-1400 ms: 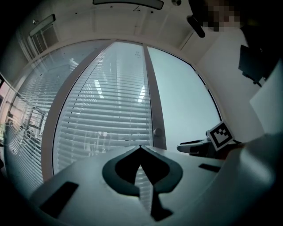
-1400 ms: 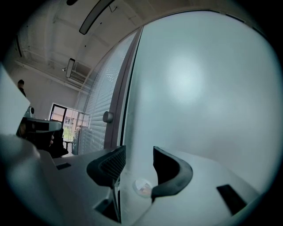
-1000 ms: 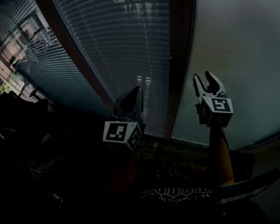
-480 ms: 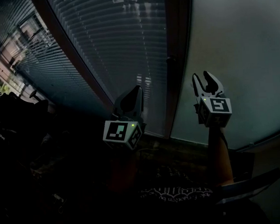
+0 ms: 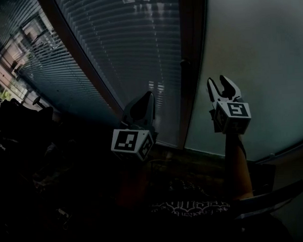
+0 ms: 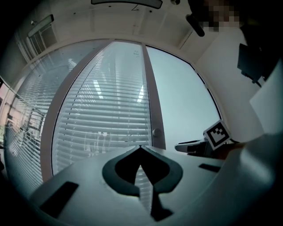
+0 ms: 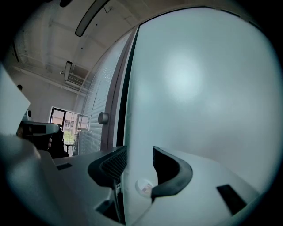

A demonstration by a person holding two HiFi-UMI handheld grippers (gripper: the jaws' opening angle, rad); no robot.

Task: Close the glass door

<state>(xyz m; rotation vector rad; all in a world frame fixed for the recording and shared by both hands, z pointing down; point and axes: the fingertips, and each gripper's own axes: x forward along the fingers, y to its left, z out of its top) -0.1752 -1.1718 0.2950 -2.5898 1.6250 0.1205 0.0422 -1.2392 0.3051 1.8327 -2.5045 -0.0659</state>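
Observation:
The glass door is a frosted pane (image 5: 259,51) at the right, next to a dark upright frame (image 5: 191,65) with a round knob (image 5: 183,64). My right gripper (image 5: 218,80) points level at the pane, just right of the frame, jaws apart. In the right gripper view the pane (image 7: 199,88) fills the right side, and its left edge lines up with the ribbed pad of the right gripper (image 7: 139,150). Nothing is visibly pinched, and contact with the glass cannot be told. My left gripper (image 5: 149,94) is shut and empty, its tips (image 6: 140,147) aimed at the slatted glass left of the frame.
A glass wall with lowered blinds (image 5: 132,43) runs left of the frame. Dark furniture and clutter (image 5: 20,120) fill the lower left. A patterned object (image 5: 189,207) lies low in front. A dark gap shows between the frame and the pane's edge (image 7: 124,88).
The right gripper's jaws look slightly narrower than a second ago. Both hands hold their places before the glass.

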